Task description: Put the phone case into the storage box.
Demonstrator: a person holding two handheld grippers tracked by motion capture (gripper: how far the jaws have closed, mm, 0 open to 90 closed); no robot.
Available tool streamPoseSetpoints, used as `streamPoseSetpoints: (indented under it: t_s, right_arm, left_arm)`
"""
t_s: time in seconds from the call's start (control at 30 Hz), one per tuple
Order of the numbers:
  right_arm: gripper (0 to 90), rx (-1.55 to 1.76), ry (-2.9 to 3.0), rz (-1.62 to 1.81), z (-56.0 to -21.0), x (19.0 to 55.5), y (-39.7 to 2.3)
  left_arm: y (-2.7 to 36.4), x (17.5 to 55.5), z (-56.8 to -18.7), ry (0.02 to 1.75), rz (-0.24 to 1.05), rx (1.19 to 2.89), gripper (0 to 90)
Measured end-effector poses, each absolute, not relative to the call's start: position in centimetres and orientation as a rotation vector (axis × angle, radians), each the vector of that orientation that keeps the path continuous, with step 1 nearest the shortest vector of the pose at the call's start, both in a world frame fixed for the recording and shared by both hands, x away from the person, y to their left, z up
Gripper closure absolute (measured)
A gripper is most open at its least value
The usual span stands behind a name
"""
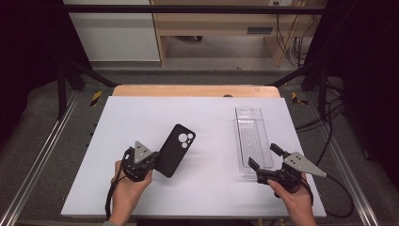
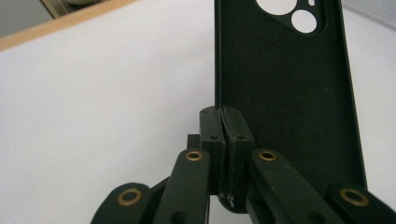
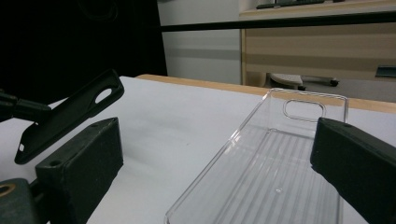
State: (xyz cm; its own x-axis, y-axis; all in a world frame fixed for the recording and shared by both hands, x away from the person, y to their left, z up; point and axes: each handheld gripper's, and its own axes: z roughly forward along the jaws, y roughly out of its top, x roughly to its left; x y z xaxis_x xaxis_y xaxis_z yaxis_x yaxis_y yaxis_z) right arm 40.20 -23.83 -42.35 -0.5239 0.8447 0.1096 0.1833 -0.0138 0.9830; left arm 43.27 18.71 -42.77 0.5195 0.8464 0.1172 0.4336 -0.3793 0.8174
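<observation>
A black phone case [image 1: 176, 148] with round camera holes hangs tilted just above the white table [image 1: 141, 117]. My left gripper [image 1: 156, 164] is shut on the case's near long edge. In the left gripper view the jaws [image 2: 223, 114] pinch that rim, with the case [image 2: 285, 93] stretching away to the right. A clear plastic case [image 1: 253, 136] lies flat on the table's right side. My right gripper [image 1: 263, 156] stands open at its near end, one jaw on each side. The right gripper view shows the clear case [image 3: 271, 177] between the wide jaws [image 3: 219, 158], untouched, and the black case [image 3: 70, 116] raised at left.
The table's wooden far edge [image 1: 195, 90] borders a floor with a wooden shelf unit [image 1: 221, 28] beyond. Metal rails [image 1: 42, 150] run along both sides, and cables [image 1: 329, 122] trail off to the right of the table.
</observation>
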Motion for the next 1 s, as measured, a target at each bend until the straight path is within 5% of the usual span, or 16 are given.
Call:
streamPoseSetpoints:
  t_s: [0.33,0.8,1.0]
  right_arm:
    - [6.6,1.097,1.729,1.619,-41.1,39.5,-19.3]
    - [13.7,1.165,1.867,1.588,-40.0,43.6,-5.6]
    - [27.0,1.223,1.905,1.593,-40.0,45.0,-2.7]
  left_arm:
    - [20.0,43.3,-43.3,1.062,0.802,1.838,88.2]
    - [20.9,41.9,-43.3,1.067,0.883,1.759,88.2]
    - [20.8,41.7,-43.1,1.049,0.923,1.749,88.2]
